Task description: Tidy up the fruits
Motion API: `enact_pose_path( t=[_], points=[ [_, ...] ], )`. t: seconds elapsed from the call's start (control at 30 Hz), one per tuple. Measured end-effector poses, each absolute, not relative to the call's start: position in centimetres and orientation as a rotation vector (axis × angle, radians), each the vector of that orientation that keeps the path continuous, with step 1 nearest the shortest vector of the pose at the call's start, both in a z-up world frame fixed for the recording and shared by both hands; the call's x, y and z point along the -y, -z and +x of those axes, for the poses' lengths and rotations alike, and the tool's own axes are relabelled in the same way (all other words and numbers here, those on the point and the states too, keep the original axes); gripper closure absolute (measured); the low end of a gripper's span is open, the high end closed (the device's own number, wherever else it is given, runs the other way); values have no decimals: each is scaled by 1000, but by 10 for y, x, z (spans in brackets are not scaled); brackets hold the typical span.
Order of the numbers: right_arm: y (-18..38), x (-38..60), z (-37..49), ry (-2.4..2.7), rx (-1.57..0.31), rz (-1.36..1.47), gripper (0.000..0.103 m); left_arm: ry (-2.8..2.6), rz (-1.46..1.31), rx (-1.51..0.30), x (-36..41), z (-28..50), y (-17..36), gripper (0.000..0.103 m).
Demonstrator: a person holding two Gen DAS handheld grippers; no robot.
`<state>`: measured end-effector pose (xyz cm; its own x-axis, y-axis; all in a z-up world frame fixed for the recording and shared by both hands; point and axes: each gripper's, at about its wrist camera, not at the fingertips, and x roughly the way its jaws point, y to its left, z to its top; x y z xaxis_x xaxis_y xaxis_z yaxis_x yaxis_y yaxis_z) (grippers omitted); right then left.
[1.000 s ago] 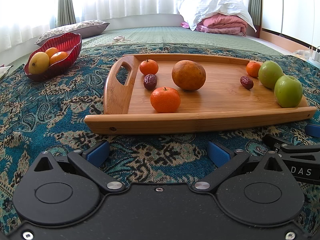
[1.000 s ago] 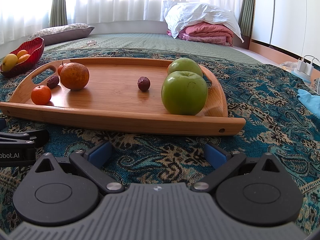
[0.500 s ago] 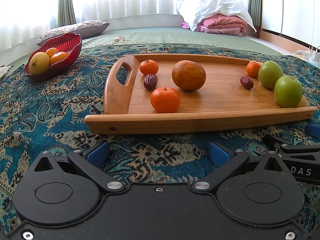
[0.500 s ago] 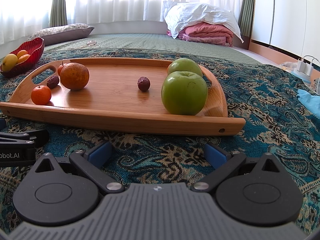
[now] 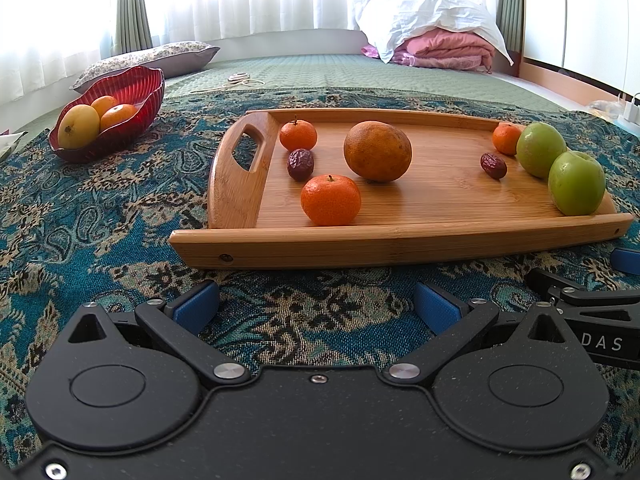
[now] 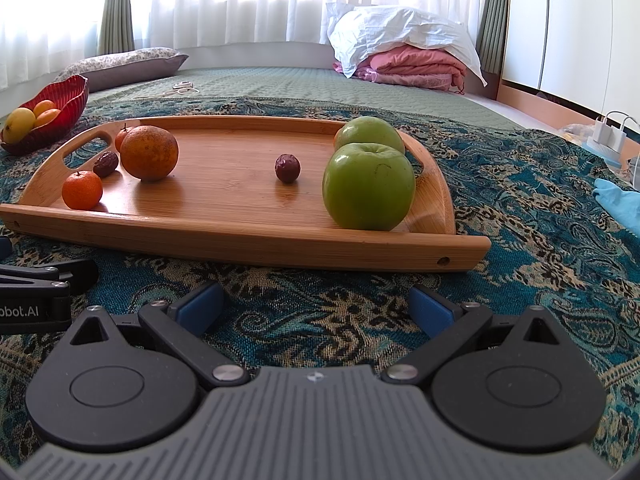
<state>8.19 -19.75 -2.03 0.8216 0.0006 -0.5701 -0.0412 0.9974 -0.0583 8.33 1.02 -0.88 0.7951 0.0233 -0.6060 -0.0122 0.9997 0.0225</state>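
Note:
A wooden tray (image 5: 400, 240) (image 6: 248, 236) lies on a patterned blue cloth. On it are a large orange (image 5: 377, 151) (image 6: 149, 153), small tangerines (image 5: 330, 200) (image 5: 298, 135) (image 5: 506, 138) (image 6: 82, 189), two dark dates (image 5: 300, 164) (image 5: 493, 165) (image 6: 287, 168) and two green apples (image 5: 576, 188) (image 5: 541, 149) (image 6: 368, 186). A red bowl (image 5: 132, 92) (image 6: 66, 100) at the far left holds a yellow fruit and tangerines. My left gripper (image 5: 316, 306) and my right gripper (image 6: 316, 306) are both open and empty, low over the cloth in front of the tray.
The right gripper's side shows at the lower right of the left wrist view (image 5: 592, 308), the left gripper's at the lower left of the right wrist view (image 6: 36, 292). A pillow (image 5: 152, 60), folded pink bedding (image 5: 444, 50) and a blue cloth (image 6: 620, 204) lie around.

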Motion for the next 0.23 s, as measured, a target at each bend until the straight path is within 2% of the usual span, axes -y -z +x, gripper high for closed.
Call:
enact_pose_path(
  t=[0.23],
  points=[
    [21,198,83,-22,-606,-68,0,-20,19,-650,-10,83,9,0]
  ],
)
